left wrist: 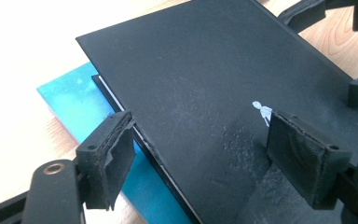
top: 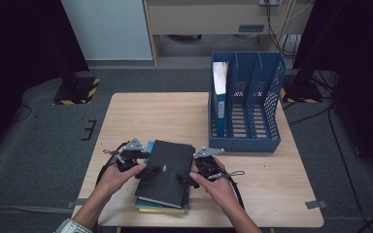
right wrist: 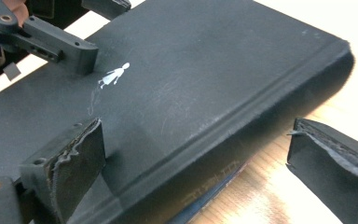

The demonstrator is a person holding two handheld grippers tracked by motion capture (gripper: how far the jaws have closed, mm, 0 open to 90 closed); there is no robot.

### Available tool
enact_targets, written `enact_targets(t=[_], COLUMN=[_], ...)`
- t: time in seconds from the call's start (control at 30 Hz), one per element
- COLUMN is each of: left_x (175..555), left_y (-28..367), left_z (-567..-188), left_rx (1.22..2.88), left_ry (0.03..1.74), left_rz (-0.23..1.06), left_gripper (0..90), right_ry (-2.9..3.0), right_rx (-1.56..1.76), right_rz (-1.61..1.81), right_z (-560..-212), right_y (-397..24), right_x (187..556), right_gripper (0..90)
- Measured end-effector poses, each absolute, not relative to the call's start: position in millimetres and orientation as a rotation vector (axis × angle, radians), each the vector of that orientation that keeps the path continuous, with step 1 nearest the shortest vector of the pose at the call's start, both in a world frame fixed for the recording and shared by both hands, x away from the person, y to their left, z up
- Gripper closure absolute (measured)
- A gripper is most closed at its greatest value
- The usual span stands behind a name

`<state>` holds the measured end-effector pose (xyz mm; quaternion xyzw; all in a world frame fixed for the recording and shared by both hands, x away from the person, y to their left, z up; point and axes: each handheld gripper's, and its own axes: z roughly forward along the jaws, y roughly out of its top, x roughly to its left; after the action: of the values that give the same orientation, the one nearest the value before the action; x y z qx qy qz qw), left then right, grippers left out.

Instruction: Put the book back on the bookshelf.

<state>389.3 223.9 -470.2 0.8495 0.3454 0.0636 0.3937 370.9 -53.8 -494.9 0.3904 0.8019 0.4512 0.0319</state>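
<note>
A recording lab or studio is suggested. A small light wooden counter (top: 175, 116) is placed on grey carpet floor (top: 43, 145), black curtains (top: 24, 39) are hung at both sides, and yellow-black striped stand bases (top: 75, 91) and loose cables (top: 320, 116) are seen.

Your black book (left wrist: 205, 70) has a matt, faintly scuffed cover; beneath it lies a smoother turquoise book (left wrist: 70, 100). The worktop (top: 145, 116) is pale wood grain; the file rack (top: 252, 97) looks like perforated blue plastic.
</note>
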Motion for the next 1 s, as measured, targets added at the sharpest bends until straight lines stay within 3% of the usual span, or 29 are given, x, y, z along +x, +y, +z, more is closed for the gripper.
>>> enact_targets(t=[0.2, 0.33, 1.0], left_x=[389.8, 391.0, 397.8], left_y=[223.6, 224.3, 217.9], left_z=[-471.0, -473.4, -476.0], left_rx=[2.150, 2.143, 2.156], left_ry=[0.879, 0.900, 0.890], left_rz=[0.157, 0.135, 0.050], left_gripper=[21.9, 16.2, 13.2], right_ry=[2.473, 2.474, 2.482], right_rx=[1.266, 1.309, 1.446], right_rz=[1.427, 1.459, 1.531], right_z=[-499.7, -503.4, -512.4], right_y=[-55.8, -56.7, -58.7], right_x=[373.8, 375.6, 384.2], right_gripper=[2.0, 0.7, 0.0])
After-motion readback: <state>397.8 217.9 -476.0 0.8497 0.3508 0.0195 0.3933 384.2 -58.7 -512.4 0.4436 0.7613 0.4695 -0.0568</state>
